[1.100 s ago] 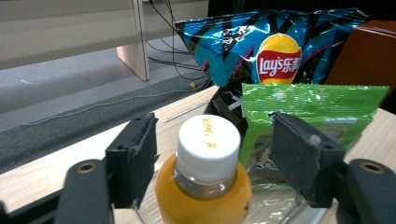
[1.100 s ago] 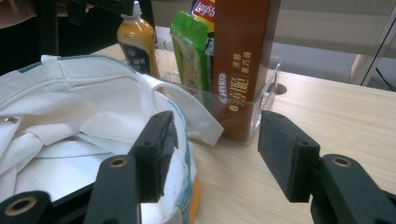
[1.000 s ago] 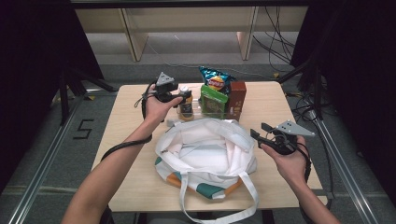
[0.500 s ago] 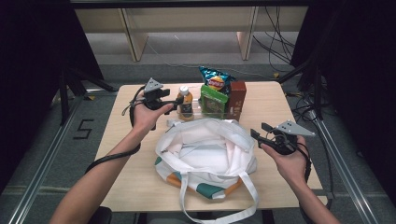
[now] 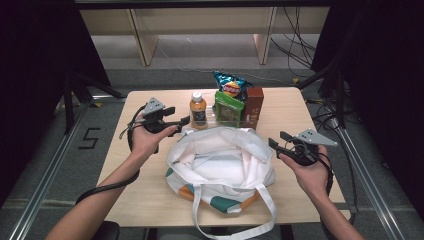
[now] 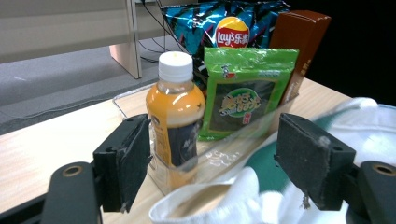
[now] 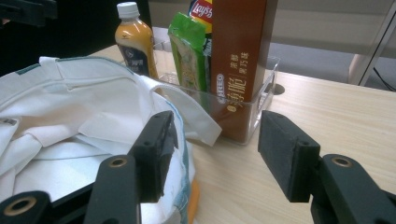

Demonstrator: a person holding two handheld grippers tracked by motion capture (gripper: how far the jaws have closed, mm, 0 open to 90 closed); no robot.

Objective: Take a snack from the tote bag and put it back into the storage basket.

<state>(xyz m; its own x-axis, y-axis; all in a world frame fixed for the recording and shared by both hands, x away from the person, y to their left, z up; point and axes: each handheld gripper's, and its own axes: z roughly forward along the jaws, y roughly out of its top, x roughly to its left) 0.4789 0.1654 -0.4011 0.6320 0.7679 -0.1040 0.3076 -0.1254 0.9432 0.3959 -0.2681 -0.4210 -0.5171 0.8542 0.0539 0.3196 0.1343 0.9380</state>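
On the desk [image 5: 135,175], centre front, sits the white tote bag [image 5: 220,160], mouth open, straps hanging over the near edge. Behind it, a clear plastic bin [image 7: 261,100] holds four items: orange drink bottle [image 5: 198,110] with white cap at its left end, green seaweed snack pack [image 5: 229,106], Lay's chip bag [image 5: 231,86] at the back, brown Oreo box [image 5: 254,105] at the right end.

Left tool [image 5: 172,121]: jaws apart, nothing between the pads. In the left gripper view the left tool [image 6: 212,168] frames the bottle [image 6: 175,116] and the seaweed pack [image 6: 245,91], with the bag rim [image 6: 219,200] just below; no contact with any of them.

Right tool [image 5: 278,145]: jaws apart, empty, held just off the bag's right edge. The right gripper view has the right tool [image 7: 215,154] looking across the bag [image 7: 70,135] toward the Oreo box [image 7: 238,60] and the bin.

Delta vs earlier frames:
- Left tool has pulled back leftward. One second ago it was right up against the bottle; now it sits clear of it, over bare desk left of the bin and bag.
- Bottle is unchanged, upright in the bin.
- Right tool: same spot, same jaw gap.
- Bag and the other bin contents unchanged.
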